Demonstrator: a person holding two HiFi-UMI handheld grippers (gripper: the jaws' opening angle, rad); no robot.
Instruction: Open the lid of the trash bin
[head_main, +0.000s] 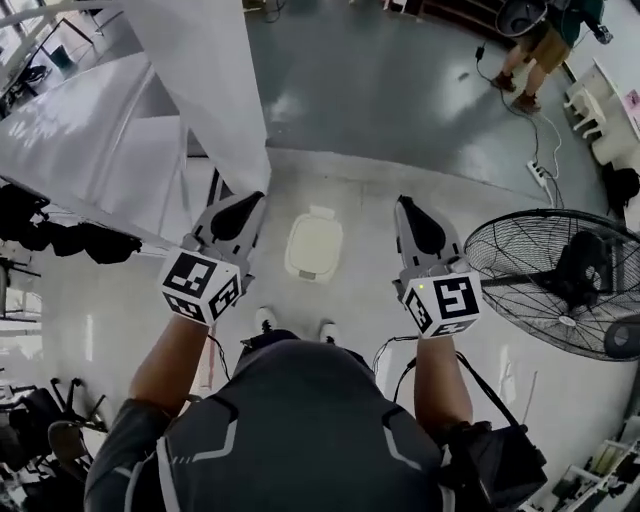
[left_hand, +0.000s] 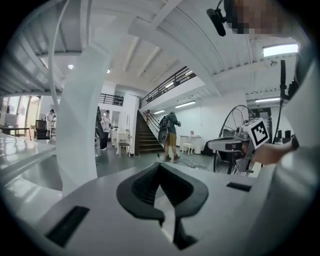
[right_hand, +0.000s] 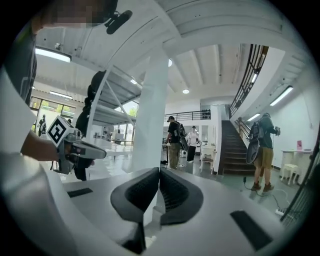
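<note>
Nearest, the left gripper (head_main: 232, 205) and the right gripper (head_main: 404, 204) were held out level in front of the person, each clenched tight on nothing. Just past the person's shoes (head_main: 264, 318) and between the two grippers, the small white trash bin (head_main: 314, 246) stood on the floor, lid down. A standing fan (head_main: 560, 280) was off right. This looked like the approach; next, one gripper would need to drop to the lid's edge and lift

An open industrial hall; polished grey floor (head_main: 380, 90); staircase (left_hand: 145, 137) to a mezzanine (left_hand: 172, 82); big floor fan (head_main: 560, 280).
</note>
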